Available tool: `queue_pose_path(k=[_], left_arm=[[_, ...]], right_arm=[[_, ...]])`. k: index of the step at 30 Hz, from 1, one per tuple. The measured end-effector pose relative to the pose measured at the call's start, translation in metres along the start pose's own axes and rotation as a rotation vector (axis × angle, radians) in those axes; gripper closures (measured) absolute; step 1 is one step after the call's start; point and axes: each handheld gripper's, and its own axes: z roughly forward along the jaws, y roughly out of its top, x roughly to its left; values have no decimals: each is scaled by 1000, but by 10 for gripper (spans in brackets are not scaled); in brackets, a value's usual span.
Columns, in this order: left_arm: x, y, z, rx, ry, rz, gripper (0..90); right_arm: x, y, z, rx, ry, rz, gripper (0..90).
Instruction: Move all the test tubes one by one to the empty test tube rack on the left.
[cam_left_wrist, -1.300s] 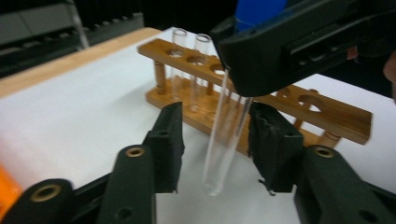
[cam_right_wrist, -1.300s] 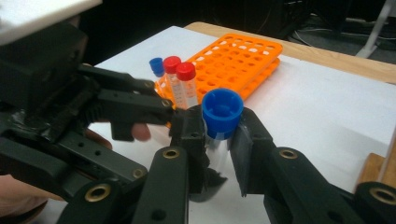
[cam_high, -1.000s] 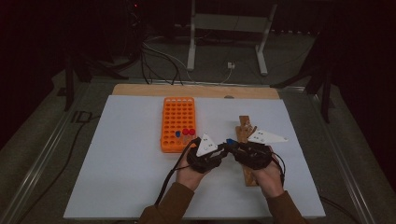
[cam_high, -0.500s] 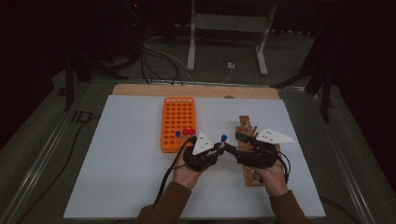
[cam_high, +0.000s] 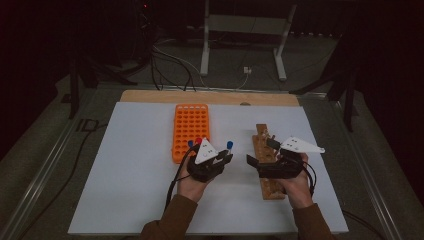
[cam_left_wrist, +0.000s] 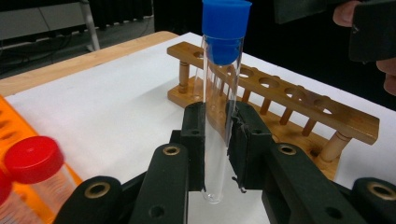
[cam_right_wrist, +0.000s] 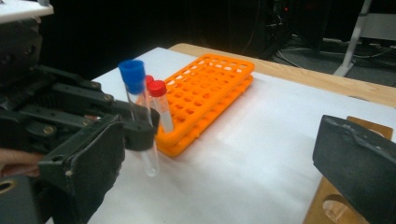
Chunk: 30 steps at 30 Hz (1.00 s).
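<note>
A clear test tube with a blue cap (cam_left_wrist: 223, 93) stands upright between the jaws of my left gripper (cam_left_wrist: 218, 140), which is shut on its lower half. In the high view that left gripper (cam_high: 227, 157) hovers over the white mat, between the orange rack (cam_high: 190, 120) and the wooden rack (cam_high: 270, 190). My right gripper (cam_high: 260, 152) is over the wooden rack; its jaws have just been opening and now stand wide with nothing between them. In the right gripper view the blue-capped tube (cam_right_wrist: 140, 116) is ahead of the right gripper (cam_right_wrist: 219, 168), clear of its pads.
Two red-capped tubes (cam_right_wrist: 159, 102) and a blue-capped one (cam_high: 190, 144) stand in the orange rack's near end. The wooden rack (cam_left_wrist: 280, 93) shows a row of empty holes. A wooden board (cam_high: 210, 96) edges the mat's far side, with cables and a metal stand on the floor beyond.
The right gripper's jaws have opened wide and come off the tube. The left gripper has drawn a little left and away from the right one, carrying the blue-capped tube.
</note>
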Motion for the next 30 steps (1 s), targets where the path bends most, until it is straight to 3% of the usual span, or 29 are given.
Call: queue_pose_path(k=[14, 30], left_arm=[[15, -3, -20, -26, 16, -16, 773], [39, -8, -48, -59, 81, -40, 773]], right_arm=[[-8, -1, -5, -5, -33, 2, 2], [-10, -2, -6, -8, -50, 10, 1]])
